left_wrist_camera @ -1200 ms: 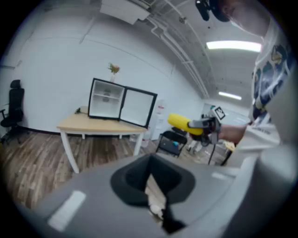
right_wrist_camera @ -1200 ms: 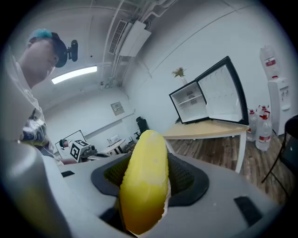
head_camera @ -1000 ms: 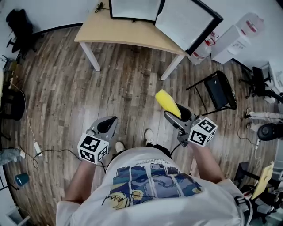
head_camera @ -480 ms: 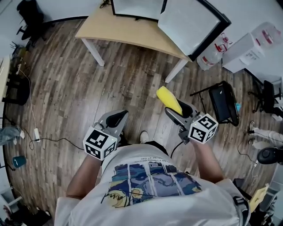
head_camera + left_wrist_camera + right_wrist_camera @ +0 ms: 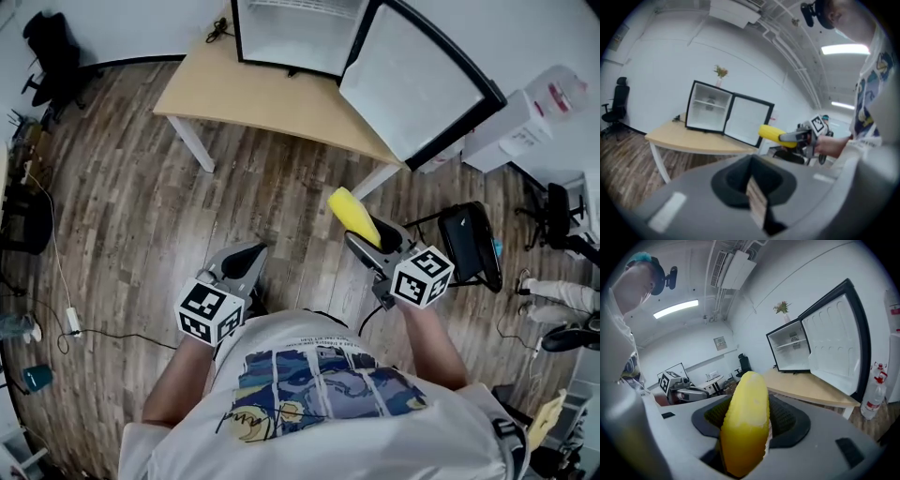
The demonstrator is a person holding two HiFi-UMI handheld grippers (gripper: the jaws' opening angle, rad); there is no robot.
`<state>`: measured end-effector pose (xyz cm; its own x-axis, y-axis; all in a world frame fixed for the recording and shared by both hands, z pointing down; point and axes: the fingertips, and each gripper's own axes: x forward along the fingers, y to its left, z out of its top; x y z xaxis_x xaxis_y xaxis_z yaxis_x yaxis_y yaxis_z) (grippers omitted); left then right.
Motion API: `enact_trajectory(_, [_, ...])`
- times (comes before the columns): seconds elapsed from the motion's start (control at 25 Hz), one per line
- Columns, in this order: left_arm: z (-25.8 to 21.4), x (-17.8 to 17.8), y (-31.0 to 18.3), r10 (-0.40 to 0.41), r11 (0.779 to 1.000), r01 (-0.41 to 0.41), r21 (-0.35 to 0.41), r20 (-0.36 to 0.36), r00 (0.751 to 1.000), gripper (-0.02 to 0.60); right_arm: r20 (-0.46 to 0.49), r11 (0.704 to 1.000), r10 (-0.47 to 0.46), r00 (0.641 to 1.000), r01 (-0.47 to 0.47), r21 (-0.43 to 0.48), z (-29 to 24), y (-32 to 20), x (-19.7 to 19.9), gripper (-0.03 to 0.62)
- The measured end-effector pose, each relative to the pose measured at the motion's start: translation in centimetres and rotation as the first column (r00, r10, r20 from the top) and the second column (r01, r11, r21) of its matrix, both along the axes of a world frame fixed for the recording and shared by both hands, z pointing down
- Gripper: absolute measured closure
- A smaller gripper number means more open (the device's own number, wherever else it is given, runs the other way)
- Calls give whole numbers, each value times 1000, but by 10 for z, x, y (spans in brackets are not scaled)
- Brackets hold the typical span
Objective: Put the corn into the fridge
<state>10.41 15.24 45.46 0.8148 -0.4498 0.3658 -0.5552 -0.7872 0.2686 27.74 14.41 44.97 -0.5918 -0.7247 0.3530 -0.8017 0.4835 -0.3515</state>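
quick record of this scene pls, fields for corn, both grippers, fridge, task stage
corn: yellow cob, clamped in the right gripper, tip pointing toward the fridge
left gripper: jaws together, nothing between them
fridge: stands on the wooden table, door swung open
task stage: corn not yet in the fridge; it is held above the wood floor, short of the table
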Motion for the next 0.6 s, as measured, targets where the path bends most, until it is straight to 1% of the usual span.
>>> enact_trajectory(0.2, [-15, -28, -66, 73, 997, -73, 27, -24, 997, 572, -86, 999, 40, 995, -38, 27, -24, -73, -26, 353])
enact_trajectory(0.36, [-19, -65, -104, 105, 994, -104, 22, -50, 993, 572, -109, 995, 83, 991, -78, 57, -41, -134, -47, 353])
enact_trajectory(0.48, [-12, -93, -132, 106, 994, -108, -20, -85, 991, 572, -106, 991, 112, 988, -103, 82, -49, -181, -58, 353])
enact_trajectory(0.6, [-4, -111, -157, 78, 996, -83, -45, -101, 992, 572, -122, 989, 136, 983, -127, 81, -50, -224, -62, 353])
